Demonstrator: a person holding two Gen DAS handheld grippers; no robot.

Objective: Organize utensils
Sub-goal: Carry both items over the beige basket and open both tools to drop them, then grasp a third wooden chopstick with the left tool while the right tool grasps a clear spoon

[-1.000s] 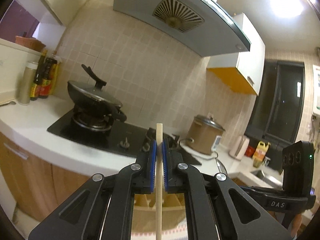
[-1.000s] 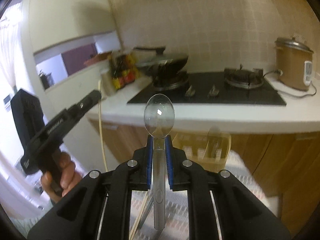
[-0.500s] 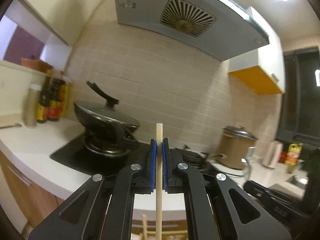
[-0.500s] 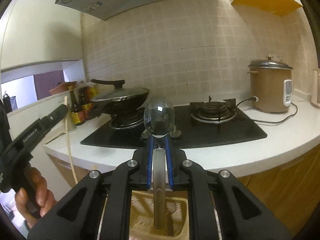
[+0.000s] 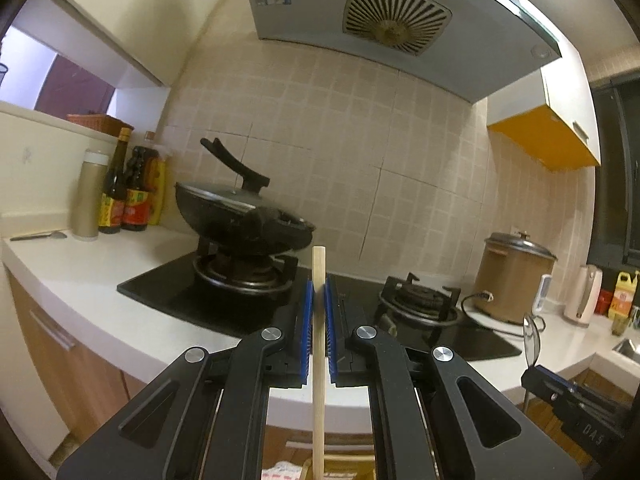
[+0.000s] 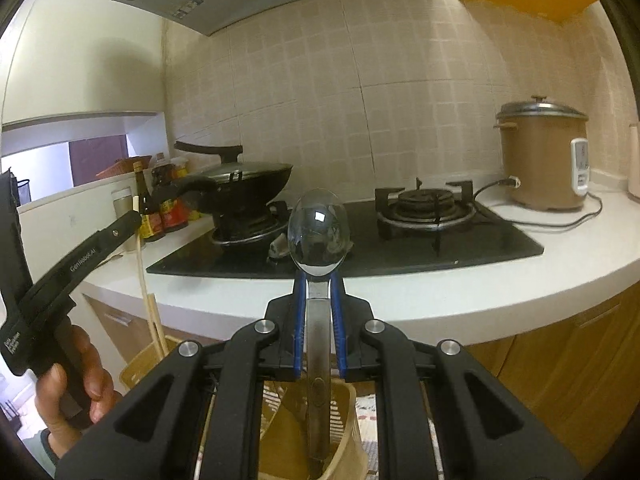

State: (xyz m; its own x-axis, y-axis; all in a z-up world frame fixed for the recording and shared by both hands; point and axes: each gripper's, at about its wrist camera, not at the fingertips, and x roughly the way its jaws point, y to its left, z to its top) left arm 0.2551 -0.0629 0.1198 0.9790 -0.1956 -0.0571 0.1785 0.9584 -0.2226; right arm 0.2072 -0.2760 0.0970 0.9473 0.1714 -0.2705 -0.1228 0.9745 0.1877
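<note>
My left gripper (image 5: 319, 284) is shut on a pale wooden chopstick (image 5: 319, 360) held upright, its lower end going down out of frame. My right gripper (image 6: 319, 280) is shut on the handle of a metal spoon (image 6: 319, 232), bowl up, handle end down inside a tan plastic utensil holder (image 6: 344, 432). In the right wrist view the left gripper (image 6: 120, 224) shows at the left with its chopstick (image 6: 144, 280) reaching down toward the holder's left side (image 6: 136, 364). The spoon's edge and the right gripper (image 5: 532, 344) show at the left wrist view's right.
A white counter (image 6: 520, 276) carries a black gas hob (image 6: 400, 244), a lidded wok (image 6: 240, 184) on the left burner, sauce bottles (image 5: 124, 196) at the far left and a brown rice cooker (image 6: 540, 160) at the right. A range hood (image 5: 400, 28) hangs above. Wooden cabinets stand below the counter.
Both grippers have tilted up and moved lower and closer to the counter, still holding chopstick and spoon. The spoon's handle end now sits in the holder below the right gripper.
</note>
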